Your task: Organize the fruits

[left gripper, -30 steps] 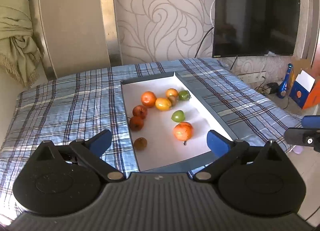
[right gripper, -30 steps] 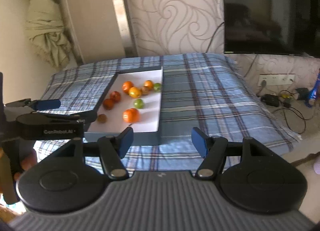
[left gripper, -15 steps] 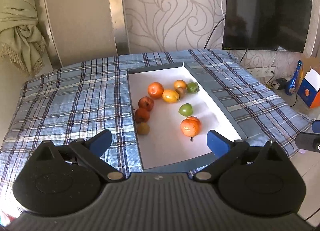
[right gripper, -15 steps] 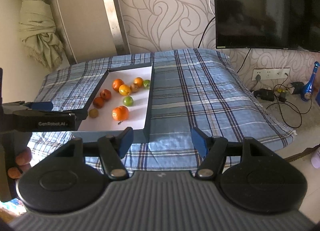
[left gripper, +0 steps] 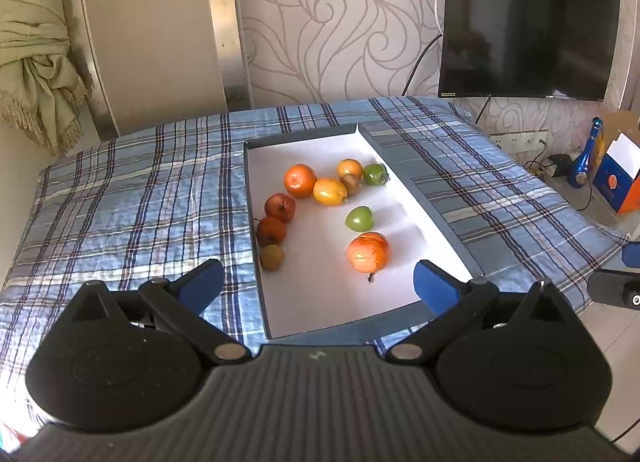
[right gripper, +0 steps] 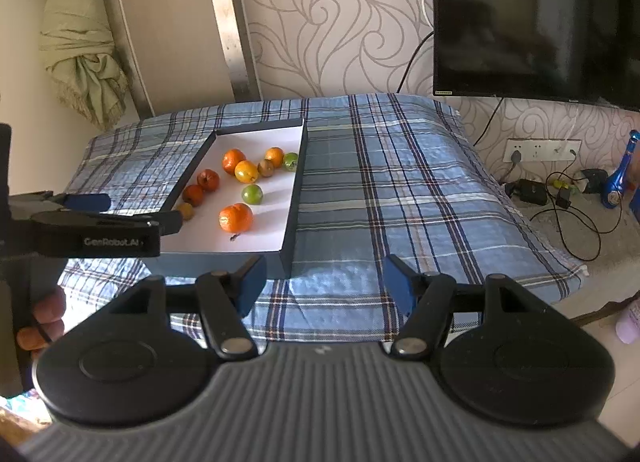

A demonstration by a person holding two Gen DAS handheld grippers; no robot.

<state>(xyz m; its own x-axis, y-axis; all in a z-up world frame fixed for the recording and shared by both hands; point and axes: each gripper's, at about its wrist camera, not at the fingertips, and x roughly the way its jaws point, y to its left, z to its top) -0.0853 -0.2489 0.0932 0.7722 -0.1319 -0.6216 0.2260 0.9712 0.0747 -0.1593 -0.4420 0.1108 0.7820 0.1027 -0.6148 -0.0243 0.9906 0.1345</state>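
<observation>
The left gripper (left gripper: 318, 284) is held with its jaws wide apart and nothing between them; in the left wrist view they frame the near end of the tray from the lower part of the frame, clear of it. The right gripper (right gripper: 324, 282) is likewise held with its jaws apart and empty, above the bare plaid cloth (right gripper: 400, 197) at lower centre of its own view, to the right of the tray. No fruit is touched by either.

The fruits are all seen inside the shallow dark tray (left gripper: 424, 205) with its white floor, set on the cloth-covered worktop at mid-frame. A large orange fruit (left gripper: 368, 252) lies alone nearest the jaws, with a green fruit (left gripper: 359, 218) just beyond it. Along the tray's left wall a brown fruit (left gripper: 272, 257) and two red fruits (left gripper: 276, 217) are lined up. At the far end an orange fruit (left gripper: 300, 180), a yellow one (left gripper: 329, 192), another small orange one, a brown one and a green one (left gripper: 375, 174) are bunched.

As to progress, every fruit is already in the tray, yet no clear sorting by kind or colour is shown. The scene would fit a loose pile awaiting arrangement as well as fruits gathered into the tray and left so; which it is cannot be settled.
</observation>
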